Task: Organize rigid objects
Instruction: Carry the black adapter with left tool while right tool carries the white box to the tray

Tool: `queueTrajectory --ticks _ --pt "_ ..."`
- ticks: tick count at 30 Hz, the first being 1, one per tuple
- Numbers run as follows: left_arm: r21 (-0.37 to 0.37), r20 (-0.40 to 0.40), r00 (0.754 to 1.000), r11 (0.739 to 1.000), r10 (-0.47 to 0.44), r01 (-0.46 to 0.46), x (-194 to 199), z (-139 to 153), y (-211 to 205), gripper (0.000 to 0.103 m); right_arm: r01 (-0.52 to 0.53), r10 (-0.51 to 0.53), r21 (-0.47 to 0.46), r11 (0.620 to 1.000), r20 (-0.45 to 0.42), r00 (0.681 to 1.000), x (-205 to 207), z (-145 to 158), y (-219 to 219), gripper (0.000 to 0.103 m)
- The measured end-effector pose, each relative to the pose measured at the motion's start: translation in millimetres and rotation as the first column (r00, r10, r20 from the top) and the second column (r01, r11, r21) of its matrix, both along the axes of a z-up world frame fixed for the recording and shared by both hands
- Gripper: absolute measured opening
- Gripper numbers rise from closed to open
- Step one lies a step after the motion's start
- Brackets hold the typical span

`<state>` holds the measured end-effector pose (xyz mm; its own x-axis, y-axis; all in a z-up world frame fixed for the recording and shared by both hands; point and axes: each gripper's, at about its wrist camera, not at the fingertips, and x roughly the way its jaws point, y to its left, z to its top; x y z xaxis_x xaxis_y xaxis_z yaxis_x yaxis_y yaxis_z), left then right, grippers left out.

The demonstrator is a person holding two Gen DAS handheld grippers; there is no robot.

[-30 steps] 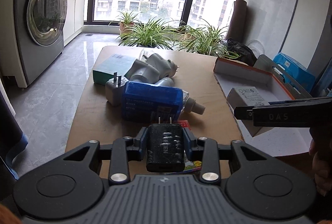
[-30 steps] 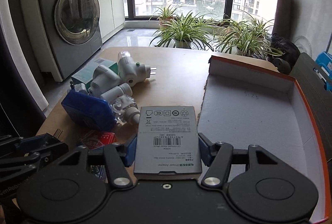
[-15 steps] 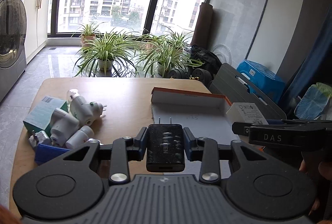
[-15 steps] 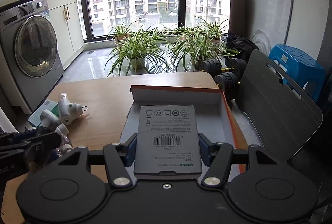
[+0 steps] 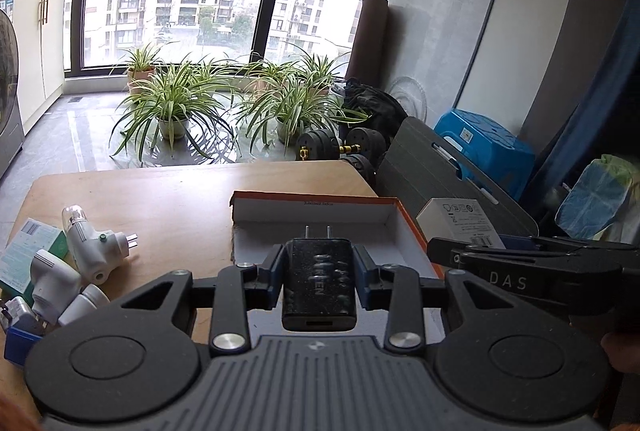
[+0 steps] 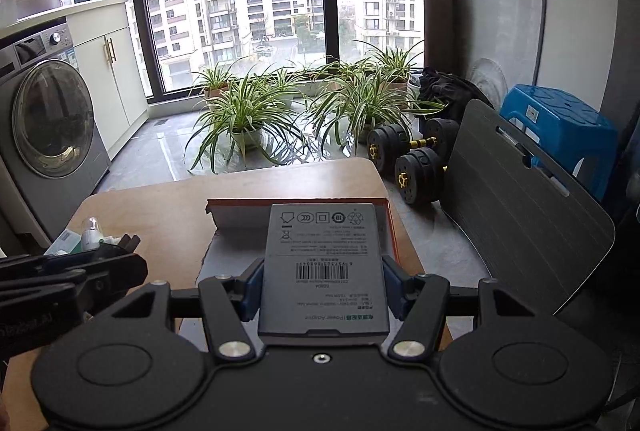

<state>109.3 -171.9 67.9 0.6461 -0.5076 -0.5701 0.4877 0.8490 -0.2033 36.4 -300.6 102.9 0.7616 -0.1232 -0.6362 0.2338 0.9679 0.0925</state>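
My left gripper (image 5: 318, 271) is shut on a black charger plug (image 5: 318, 281), prongs pointing forward, held above the near part of an orange-rimmed white box lid (image 5: 320, 217). My right gripper (image 6: 322, 283) is shut on a grey power adapter box (image 6: 322, 267), held over the same box lid (image 6: 296, 209). The right gripper shows at the right of the left wrist view (image 5: 520, 277) with the adapter box (image 5: 460, 221). The left gripper shows at the left of the right wrist view (image 6: 68, 275).
White plug adapters (image 5: 90, 249), a green-white carton (image 5: 24, 257) and a blue box (image 5: 16, 343) lie on the wooden table (image 5: 160, 199) at left. Beyond the table: potted plants (image 5: 172, 103), dumbbells (image 6: 412, 159), a grey board (image 6: 520, 199), a blue stool (image 6: 560, 127), a washing machine (image 6: 44, 127).
Both grippers, still holding their loads, have risen and swung right from the pile of adapters to over the box lid. The pile now lies far left in both views.
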Motion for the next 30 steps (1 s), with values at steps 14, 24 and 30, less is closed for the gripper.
queueTrajectory --ticks 14,24,30 --pt "0.031 -0.027 0.999 0.999 0.030 -0.030 12.0 -5.4 -10.3 0.036 -0.033 0.034 0.020 0.999 -0.026 0.999 28.7 -21.2 -13.6 0.071" --pt "0.052 -0.043 0.998 0.998 0.047 -0.045 21.7 -16.6 -13.2 0.036 -0.072 0.073 0.023 0.997 -0.032 0.997 52.8 -37.2 -13.4 0.071" --pt "0.068 -0.055 0.996 0.996 0.067 -0.063 29.3 -24.9 -12.3 0.036 -0.077 0.079 0.031 0.997 -0.038 0.996 63.3 -47.4 -14.4 0.071"
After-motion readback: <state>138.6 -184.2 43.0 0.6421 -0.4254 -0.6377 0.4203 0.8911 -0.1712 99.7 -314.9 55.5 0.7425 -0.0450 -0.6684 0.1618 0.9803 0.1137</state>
